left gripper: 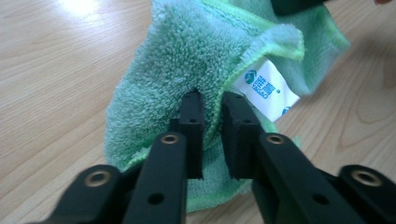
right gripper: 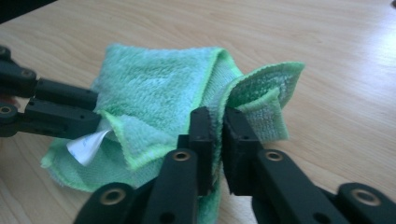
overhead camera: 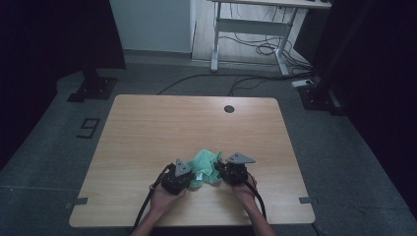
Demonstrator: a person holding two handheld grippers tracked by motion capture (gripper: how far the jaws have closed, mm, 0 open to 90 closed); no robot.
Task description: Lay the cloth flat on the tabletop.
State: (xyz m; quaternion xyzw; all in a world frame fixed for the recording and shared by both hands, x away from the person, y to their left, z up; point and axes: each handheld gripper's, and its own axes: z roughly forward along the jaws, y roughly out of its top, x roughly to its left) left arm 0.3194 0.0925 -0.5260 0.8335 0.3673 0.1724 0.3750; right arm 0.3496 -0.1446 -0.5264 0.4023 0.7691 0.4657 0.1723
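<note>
A crumpled green microfibre cloth (overhead camera: 206, 164) lies on the wooden table (overhead camera: 162, 128) near its front edge, between my two grippers. My left gripper (overhead camera: 189, 178) pinches the cloth's left edge; in the left gripper view the jaws are shut on a fold of the cloth (left gripper: 187, 60) beside its white label (left gripper: 266, 88). My right gripper (overhead camera: 220, 169) grips the right side, its jaws shut on a bunched hem of the cloth (right gripper: 154, 98). In the right gripper view the left gripper (right gripper: 95, 114) reaches in from the left onto the same cloth.
A round grommet hole (overhead camera: 229, 108) sits at the table's far edge. Bare wood spreads beyond and beside the cloth. A white desk frame (overhead camera: 251, 29) and cables (overhead camera: 255, 49) stand on the floor behind the table.
</note>
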